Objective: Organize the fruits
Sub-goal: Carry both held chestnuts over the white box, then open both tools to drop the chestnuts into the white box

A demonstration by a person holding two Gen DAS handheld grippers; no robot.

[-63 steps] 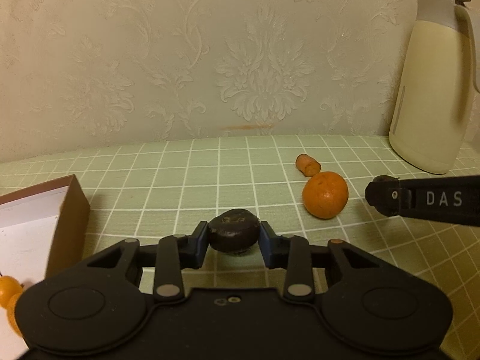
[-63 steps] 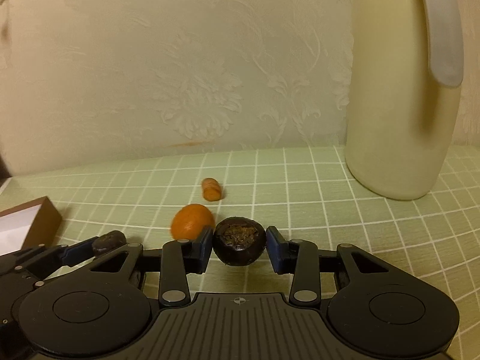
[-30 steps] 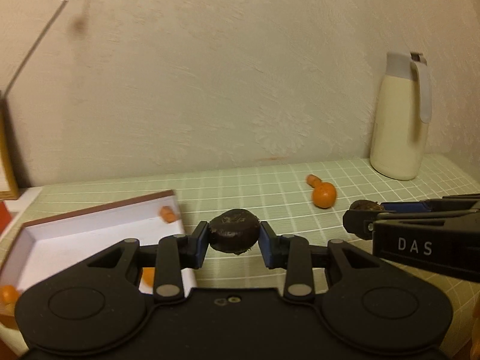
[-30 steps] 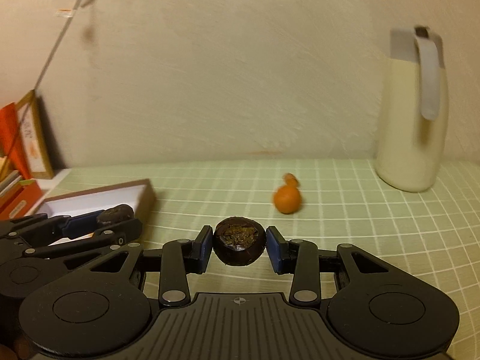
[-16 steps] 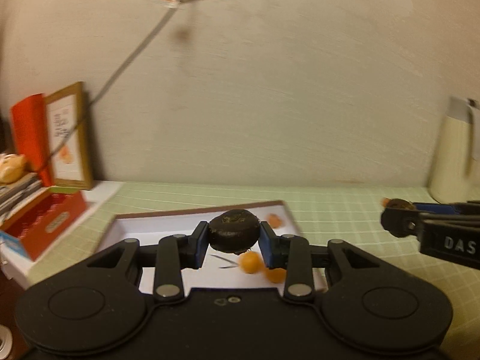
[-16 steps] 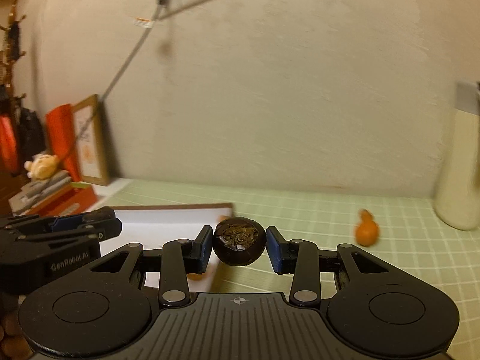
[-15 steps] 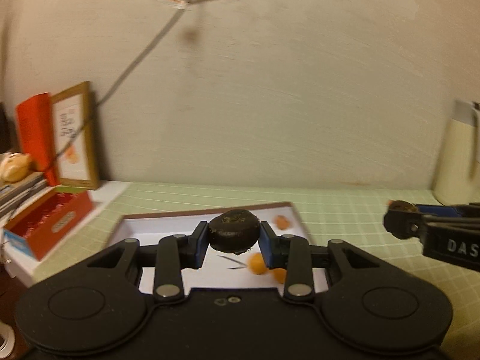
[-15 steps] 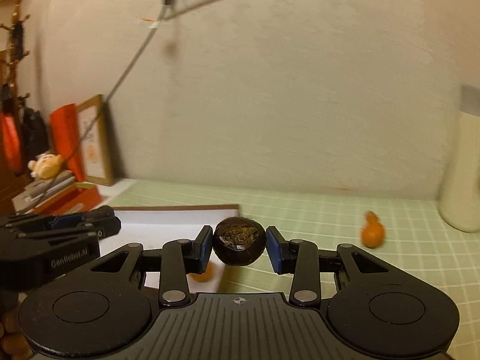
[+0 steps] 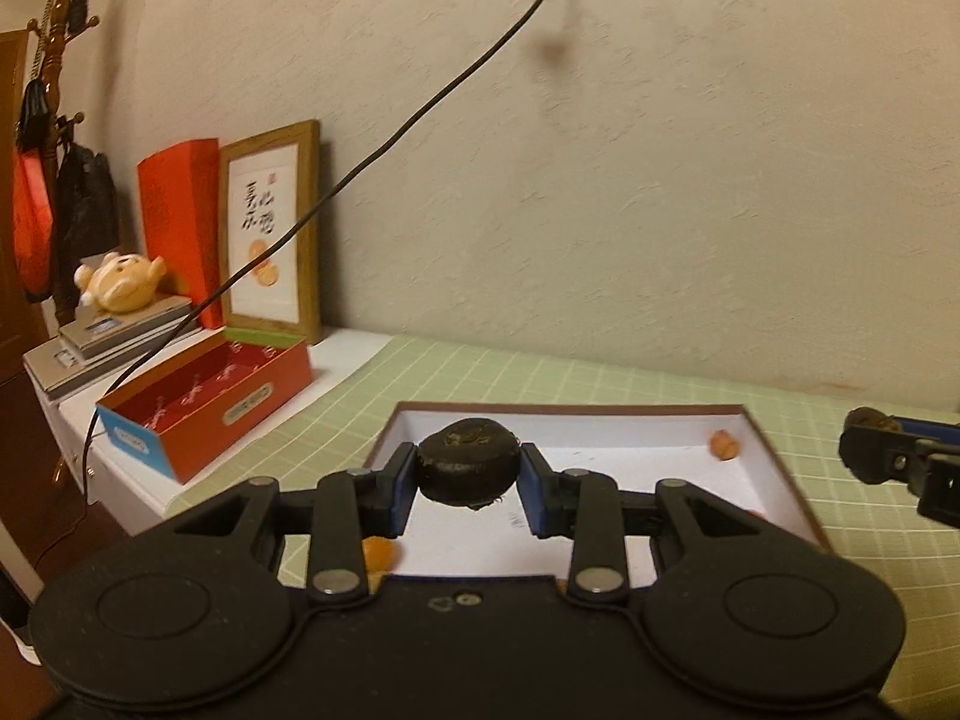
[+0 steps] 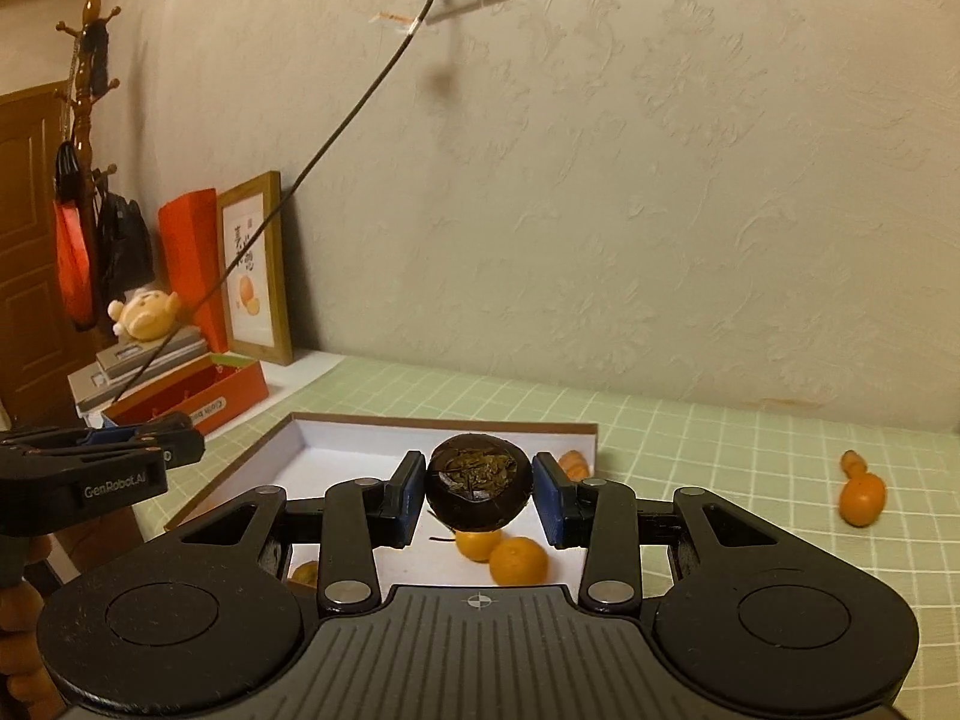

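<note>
Left gripper [image 9: 468, 488] is clamped on a dark, squat fruit [image 9: 468, 467], wide axis level across the pads, flat top up; right gripper [image 10: 479, 500] is clamped on a second dark fruit [image 10: 479, 487] with its stuffed open face tilted toward the camera. Both are held above the near part of the white box [image 10: 336, 444], which holds small oranges [image 10: 518, 560]. One orange [image 10: 861, 498] sits well apart on the green checked cloth [image 10: 720, 450]; red carton [image 9: 204, 399] left of the box, nothing in between.

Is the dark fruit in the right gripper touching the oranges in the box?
Cannot tell. In the right wrist view the dark fruit overlaps the oranges behind it.
</note>
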